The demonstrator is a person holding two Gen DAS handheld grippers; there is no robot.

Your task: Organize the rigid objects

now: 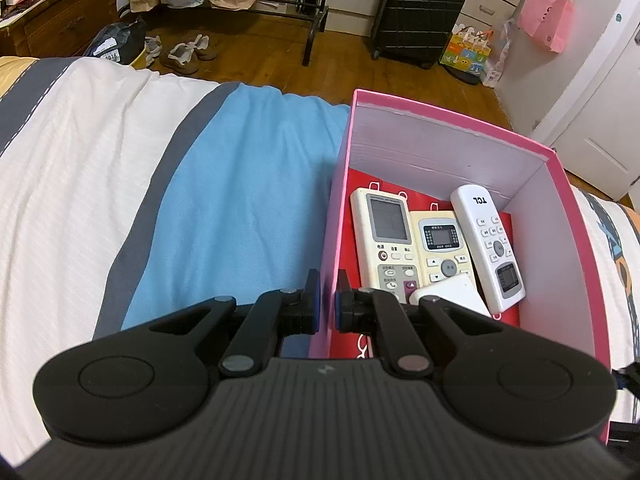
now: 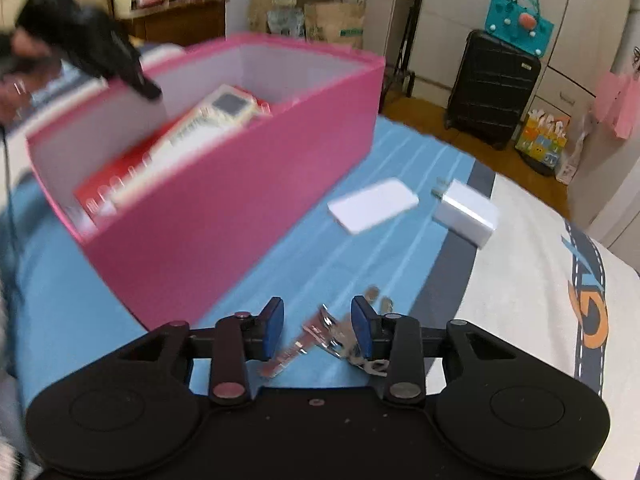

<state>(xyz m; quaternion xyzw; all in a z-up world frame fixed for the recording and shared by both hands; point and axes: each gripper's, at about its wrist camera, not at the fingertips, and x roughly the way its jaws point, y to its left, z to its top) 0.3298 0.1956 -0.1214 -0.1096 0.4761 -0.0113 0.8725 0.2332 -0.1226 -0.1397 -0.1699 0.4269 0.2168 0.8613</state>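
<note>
My left gripper is shut on the left wall of the pink box, which stands on the bed. In the box lie a beige remote, a yellowish remote, a white TCL remote and a white flat piece on a red sheet. In the blurred right wrist view my right gripper stands open low over the blue bedding, a bunch of keys between its pads. Beyond lie a flat white card-like block and a white charger plug. The left gripper clamps the pink box there too.
The bed has a blue sheet and white and grey striped covers. On the wooden floor past it stand shoes, a black suitcase and paper bags. A hand holds the left gripper.
</note>
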